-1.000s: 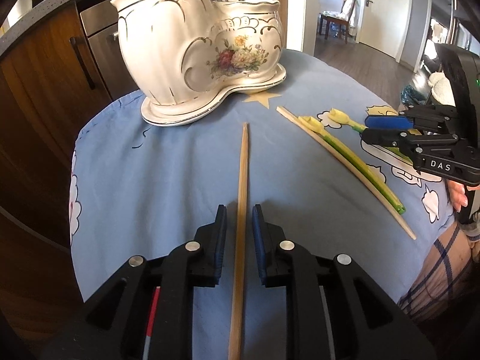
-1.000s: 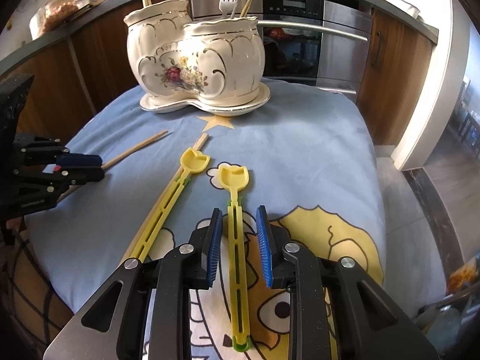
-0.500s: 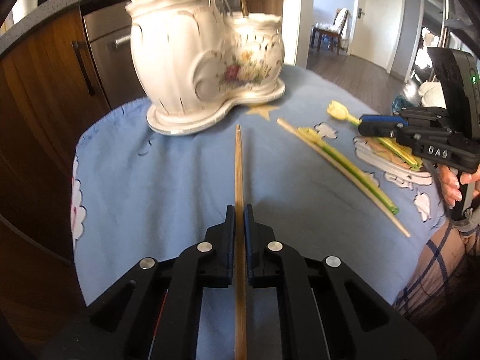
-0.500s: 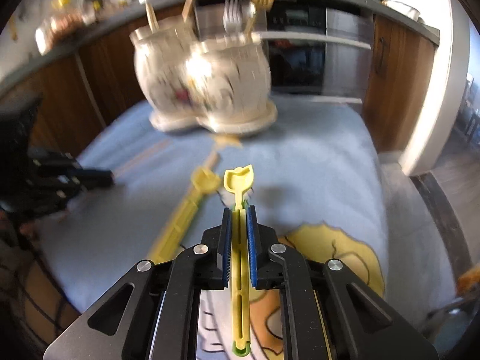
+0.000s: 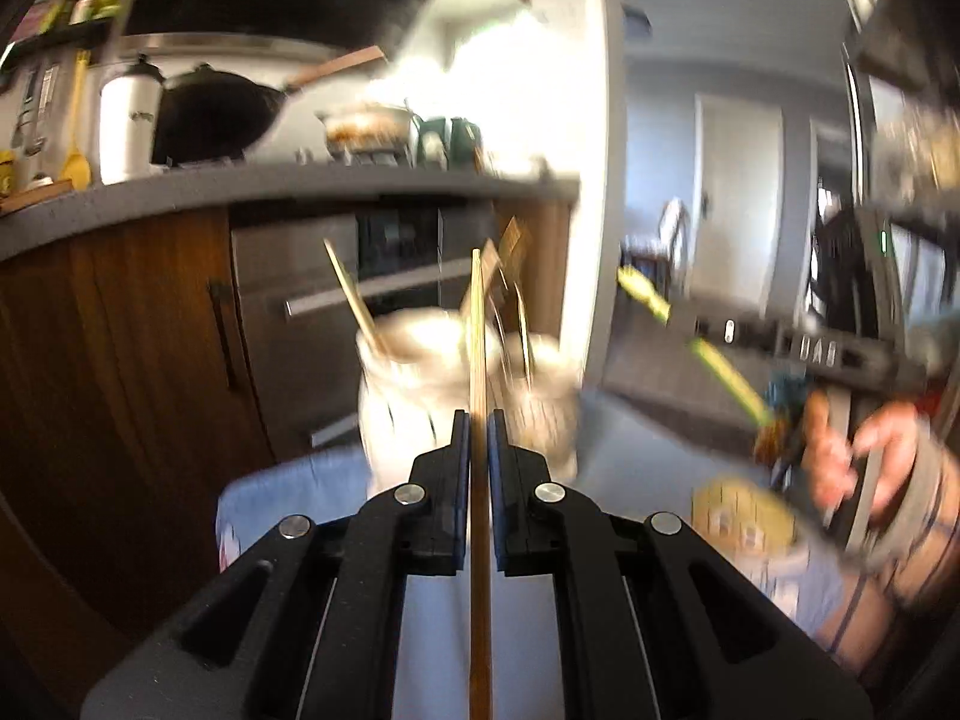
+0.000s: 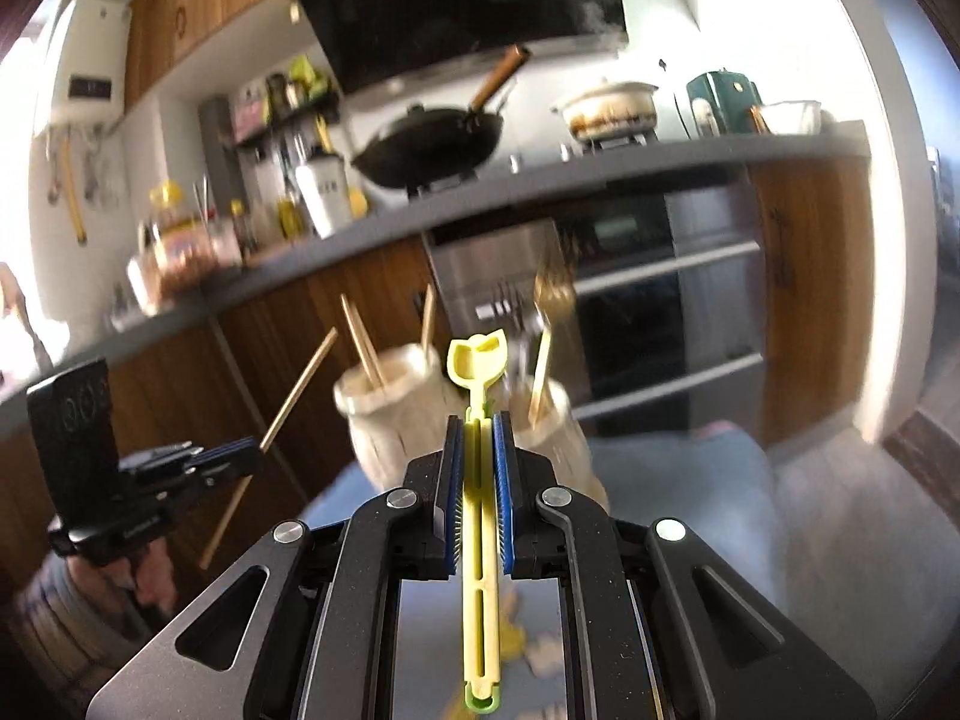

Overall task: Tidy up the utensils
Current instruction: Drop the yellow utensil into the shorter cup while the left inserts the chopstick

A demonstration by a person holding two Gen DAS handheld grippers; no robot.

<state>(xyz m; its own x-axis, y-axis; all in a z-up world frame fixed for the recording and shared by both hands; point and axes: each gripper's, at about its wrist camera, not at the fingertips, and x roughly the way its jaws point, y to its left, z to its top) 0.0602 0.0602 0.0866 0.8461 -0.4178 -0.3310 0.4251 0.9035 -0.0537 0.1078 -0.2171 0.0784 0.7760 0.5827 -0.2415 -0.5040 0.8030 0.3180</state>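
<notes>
L gripper (image 5: 474, 438): jaws clamped on wooden chopstick (image 5: 478, 360), held off the table, tip pointing toward ceramic holder (image 5: 420, 396) (blurred). Holder has 2 compartments w/ chopsticks and forks inside. R gripper (image 6: 478, 444): jaws clamped on yellow utensil (image 6: 478, 540), also raised, head toward holder, above blue cloth (image 6: 690, 468).

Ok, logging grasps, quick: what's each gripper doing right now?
Left gripper: shut on the wooden chopstick, lifted off the table.
Right gripper: shut on the yellow utensil, also lifted.
</notes>
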